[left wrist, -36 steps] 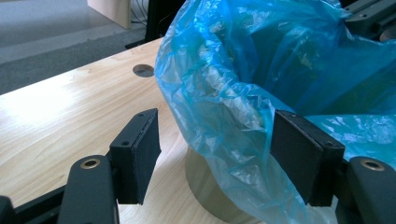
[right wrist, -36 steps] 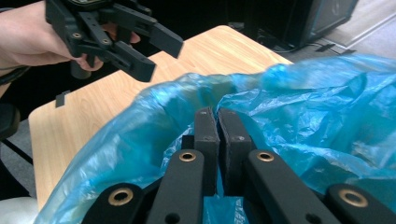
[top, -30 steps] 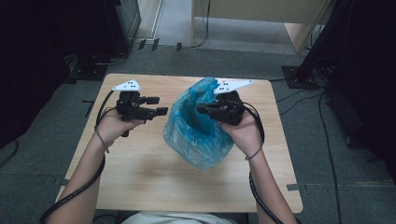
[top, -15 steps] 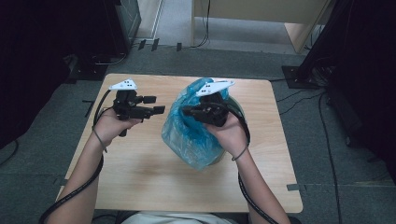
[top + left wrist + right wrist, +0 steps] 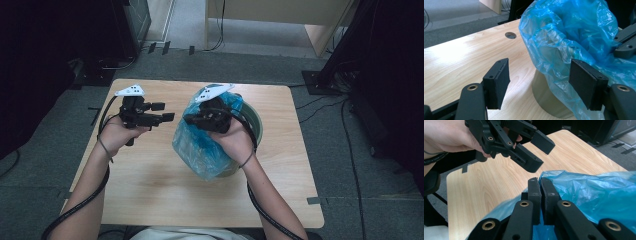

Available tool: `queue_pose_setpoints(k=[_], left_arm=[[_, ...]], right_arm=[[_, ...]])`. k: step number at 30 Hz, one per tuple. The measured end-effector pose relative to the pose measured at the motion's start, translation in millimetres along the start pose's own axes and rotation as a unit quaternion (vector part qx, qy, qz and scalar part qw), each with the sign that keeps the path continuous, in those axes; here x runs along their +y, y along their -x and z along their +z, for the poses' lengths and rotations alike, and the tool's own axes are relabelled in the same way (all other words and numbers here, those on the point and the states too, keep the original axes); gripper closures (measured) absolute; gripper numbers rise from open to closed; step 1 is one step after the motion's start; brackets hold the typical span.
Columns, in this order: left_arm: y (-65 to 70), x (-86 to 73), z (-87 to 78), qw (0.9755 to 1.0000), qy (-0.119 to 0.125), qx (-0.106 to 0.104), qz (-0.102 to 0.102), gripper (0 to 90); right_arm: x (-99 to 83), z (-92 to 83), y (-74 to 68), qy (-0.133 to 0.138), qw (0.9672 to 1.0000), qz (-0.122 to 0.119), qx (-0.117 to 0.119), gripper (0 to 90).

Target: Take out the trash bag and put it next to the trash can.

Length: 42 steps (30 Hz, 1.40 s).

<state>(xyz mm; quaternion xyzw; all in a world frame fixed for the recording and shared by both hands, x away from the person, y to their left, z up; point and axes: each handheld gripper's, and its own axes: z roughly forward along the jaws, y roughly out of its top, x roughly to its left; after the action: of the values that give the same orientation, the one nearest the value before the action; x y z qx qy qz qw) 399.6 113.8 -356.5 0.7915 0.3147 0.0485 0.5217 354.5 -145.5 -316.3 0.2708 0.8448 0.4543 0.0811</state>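
From the high view, the left gripper (image 5: 162, 112) hovered level at nine o'clock of the crinkled blue plastic bag (image 5: 202, 150), which lined a round pale-green bin (image 5: 256, 125) at the centre of the light wooden table (image 5: 150, 185). The right gripper (image 5: 189, 120) sat over the bag's rim, wrist bent inward. The left gripper view showed its jaws spread wide, nothing between them, bag at one o'clock. The right gripper view showed its jaws pinched tight on the bag's edge (image 5: 554, 176).

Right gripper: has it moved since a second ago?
Yes. In the high view the right gripper, shut on the blue bag, has shifted left, away from the table's right edge and toward the left gripper.
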Motion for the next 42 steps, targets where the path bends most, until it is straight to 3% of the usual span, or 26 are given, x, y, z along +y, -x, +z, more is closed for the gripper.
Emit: queue_pose_setpoints(k=[11, 23, 25, 33, 42], left_arm=[[-9.8, -2.5, -5.8, 0.9998, 0.005, 0.016, -0.006, 32.4], [-6.8, -3.0, -1.4, 0.9999, 0.007, 0.010, 0.003, 32.4], [-5.8, -2.8, -1.2, 0.9999, 0.008, 0.009, 0.004, 32.4], [-4.7, -3.0, -0.4, 1.0000, 0.005, 0.007, 0.002, 32.4], [-2.9, -2.2, 0.6, 1.0000, 0.005, 0.006, 0.004, 32.4]], right_arm=[[13.1, 18.2, 1.9, -0.025, 0.9997, -0.007, 0.003, 87.7], [7.0, 29.3, 4.3, -0.045, 0.9989, -0.010, 0.012, 87.1], [7.3, 29.1, 4.0, -0.046, 0.9988, -0.009, 0.015, 83.4], [15.1, 9.8, -1.4, -0.034, 0.9989, -0.032, 0.010, 66.1], [9.6, -17.2, 4.1, -0.021, 0.9996, -0.018, -0.004, 55.3]])
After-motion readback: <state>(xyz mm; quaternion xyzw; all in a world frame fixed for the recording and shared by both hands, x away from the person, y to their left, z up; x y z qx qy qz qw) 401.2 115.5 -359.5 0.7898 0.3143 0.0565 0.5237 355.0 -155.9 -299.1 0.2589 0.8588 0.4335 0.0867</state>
